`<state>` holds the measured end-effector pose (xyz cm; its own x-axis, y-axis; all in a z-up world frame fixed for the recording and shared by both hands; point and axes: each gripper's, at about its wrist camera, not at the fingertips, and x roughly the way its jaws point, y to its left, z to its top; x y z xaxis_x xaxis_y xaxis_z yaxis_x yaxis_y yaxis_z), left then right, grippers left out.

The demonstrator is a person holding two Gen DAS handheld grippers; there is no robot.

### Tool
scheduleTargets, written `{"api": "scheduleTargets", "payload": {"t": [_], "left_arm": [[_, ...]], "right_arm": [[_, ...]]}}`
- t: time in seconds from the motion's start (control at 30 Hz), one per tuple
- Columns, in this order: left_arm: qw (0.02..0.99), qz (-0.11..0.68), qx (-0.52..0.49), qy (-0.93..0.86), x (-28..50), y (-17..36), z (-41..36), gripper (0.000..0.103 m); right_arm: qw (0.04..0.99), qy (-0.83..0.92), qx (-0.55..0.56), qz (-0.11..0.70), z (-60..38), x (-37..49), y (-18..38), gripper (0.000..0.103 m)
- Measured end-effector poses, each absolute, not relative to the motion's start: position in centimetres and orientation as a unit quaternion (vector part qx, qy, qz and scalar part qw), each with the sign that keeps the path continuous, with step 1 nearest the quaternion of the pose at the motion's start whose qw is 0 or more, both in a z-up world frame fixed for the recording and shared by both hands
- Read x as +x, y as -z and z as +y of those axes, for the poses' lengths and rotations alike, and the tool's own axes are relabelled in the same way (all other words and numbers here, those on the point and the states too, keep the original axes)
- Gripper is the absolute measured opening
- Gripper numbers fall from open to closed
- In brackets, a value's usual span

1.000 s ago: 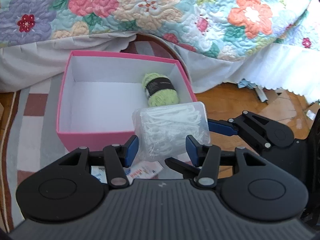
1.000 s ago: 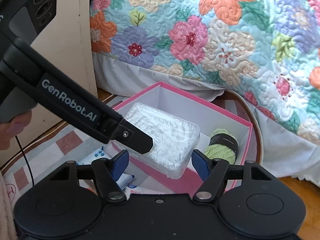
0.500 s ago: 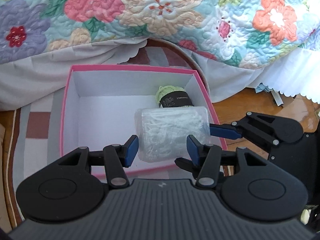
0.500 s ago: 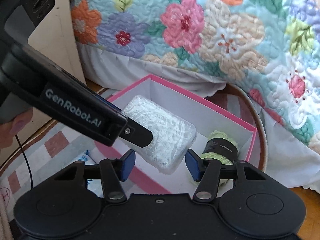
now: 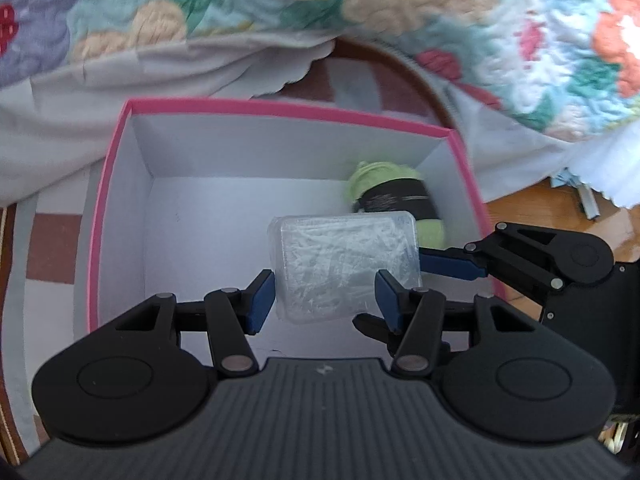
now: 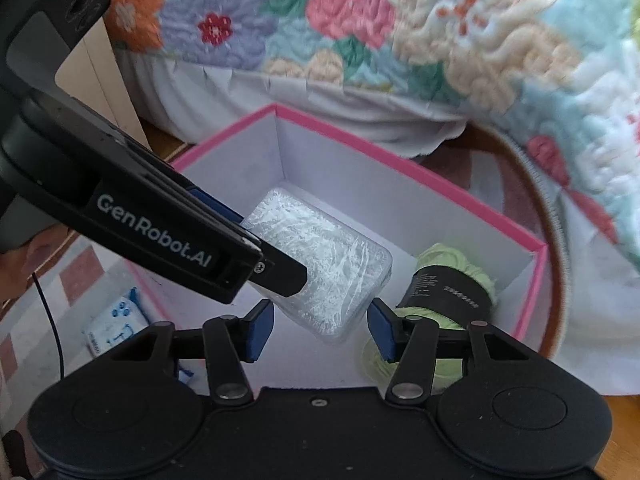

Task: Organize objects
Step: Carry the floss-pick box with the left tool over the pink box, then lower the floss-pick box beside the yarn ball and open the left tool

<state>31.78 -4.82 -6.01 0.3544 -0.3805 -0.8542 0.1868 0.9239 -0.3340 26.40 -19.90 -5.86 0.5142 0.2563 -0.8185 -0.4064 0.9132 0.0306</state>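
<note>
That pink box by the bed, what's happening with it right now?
A person with a claw in each hand is lowering a clear plastic case of white sticks into the pink box. Both the left claw and the right claw flank the case; the right one has just been closing. A green yarn ball already lies in the box's corner, beside the case. The flowered quilt hangs behind.
</note>
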Motion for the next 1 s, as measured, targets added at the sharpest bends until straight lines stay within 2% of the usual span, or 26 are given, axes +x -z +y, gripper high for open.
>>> {"api": "scheduleTargets", "payload": {"t": [0.5, 0.73, 1.0], "left_arm": [[0.793, 0.578, -0.108, 0.161, 34.5, 11.6, -5.5, 0.052], [0.793, 0.580, -0.105, 0.155, 35.0, 12.6, -5.5, 0.048], [0.792, 0.582, -0.106, 0.151, 35.3, 13.0, -5.9, 0.040]], "right_arm": [[0.830, -0.159, -0.092, 0.526, -19.6, 29.4, 10.8, 0.050], [0.823, -0.137, -0.085, 0.545, -19.5, 29.8, 11.5, 0.039], [0.822, -0.125, -0.059, 0.552, -20.7, 29.6, 11.9, 0.035]]}}
